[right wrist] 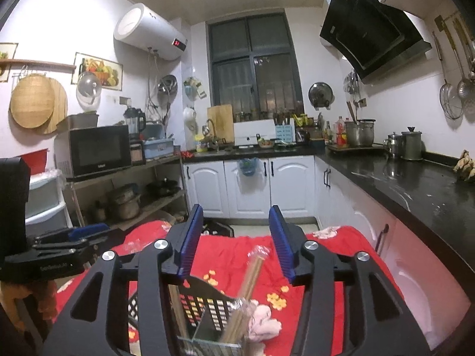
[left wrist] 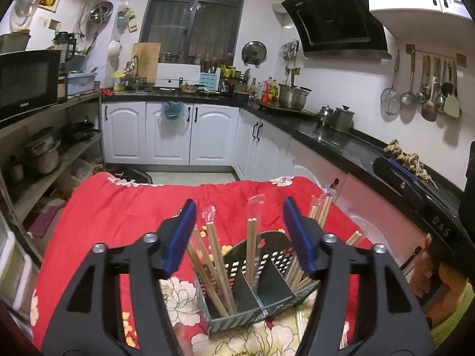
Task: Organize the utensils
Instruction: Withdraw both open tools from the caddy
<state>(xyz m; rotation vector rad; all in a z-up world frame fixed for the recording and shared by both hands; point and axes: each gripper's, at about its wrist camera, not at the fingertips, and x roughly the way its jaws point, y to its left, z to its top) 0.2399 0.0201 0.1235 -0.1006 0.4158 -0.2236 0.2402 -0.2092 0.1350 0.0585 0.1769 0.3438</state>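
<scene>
The left gripper point(left wrist: 239, 234) hangs just above the utensil holder point(left wrist: 249, 299), w/ its two blue fingers point(left wrist: 182, 237) wide apart and nothing between them. The holder is a dark metal box w/ holes in its walls and 3 compartments. It sits on a red cloth point(left wrist: 124, 207) w/ flowers on it.

Chopsticks point(left wrist: 219, 270) in clear plastic sleeves stand tilted in the left compartment. One pair point(left wrist: 252, 246) stands nearly upright in the middle compartment. More lean in the right compartment point(left wrist: 297, 276), partly hidden by the right finger. Another wrapped pair point(left wrist: 322, 210) shows beyond that finger.

In the right wrist view, the right gripper point(right wrist: 236, 243) is also open, fingers apart, holding nothing. It is over the same holder point(right wrist: 204, 305), seen from the other side. A wrapped pair of chopsticks point(right wrist: 252, 276) leans up out of it, a bit blurry. The left gripper point(right wrist: 74, 238) shows at the left edge of this view.

A black counter point(left wrist: 335, 136) runs along the right side, w/ metal pots point(left wrist: 341, 117) on it. Ladles and strainers point(left wrist: 421, 95) hang on the wall above it.
</scene>
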